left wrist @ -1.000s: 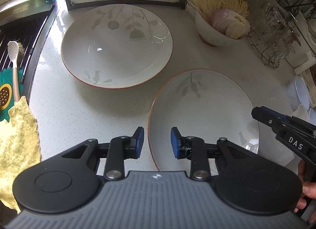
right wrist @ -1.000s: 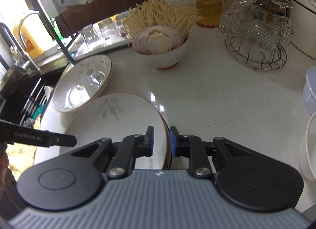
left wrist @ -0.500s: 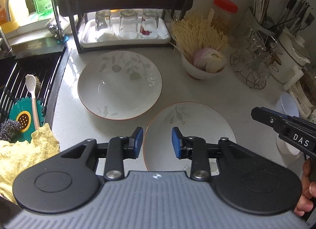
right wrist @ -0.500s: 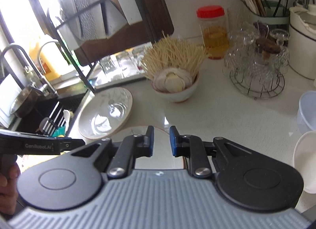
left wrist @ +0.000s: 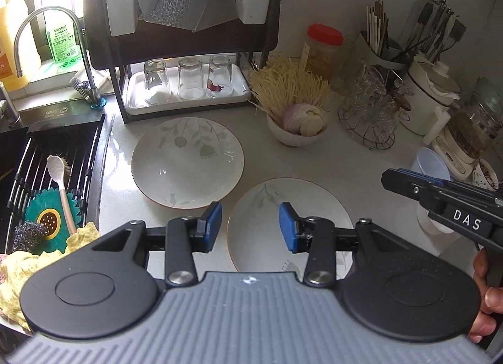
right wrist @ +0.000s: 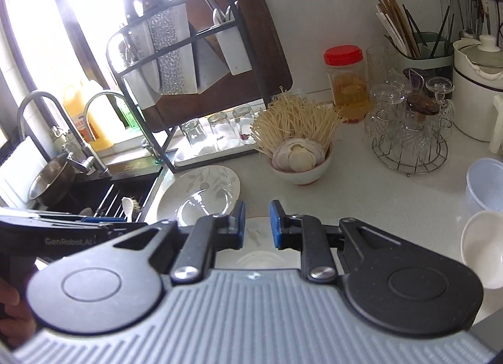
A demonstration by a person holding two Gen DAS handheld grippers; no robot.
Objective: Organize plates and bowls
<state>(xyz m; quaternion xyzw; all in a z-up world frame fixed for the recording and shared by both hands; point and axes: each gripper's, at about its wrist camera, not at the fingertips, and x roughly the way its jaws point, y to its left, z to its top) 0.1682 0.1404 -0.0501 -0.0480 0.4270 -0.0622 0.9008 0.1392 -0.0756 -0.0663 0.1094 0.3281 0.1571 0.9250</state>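
Plates: with left gripper (left wrist: 250, 226) fingers spreading, empty, and right gripper (right wrist: 255, 223) narrowly parted, empty, pinch near plate (left wrist: 276, 203) rim at nine o'clock, stack onto far plate (left wrist: 187, 161).

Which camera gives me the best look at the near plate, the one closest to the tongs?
The left wrist view. There the near plate shows most of its rim and leaf pattern, with only its near edge hidden. In the right wrist view the near plate is just a sliver between the fingers.

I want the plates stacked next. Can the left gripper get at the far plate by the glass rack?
Probably yes: the left gripper is empty, jaws opening, and the far plate lies uncovered on the counter just beyond it.
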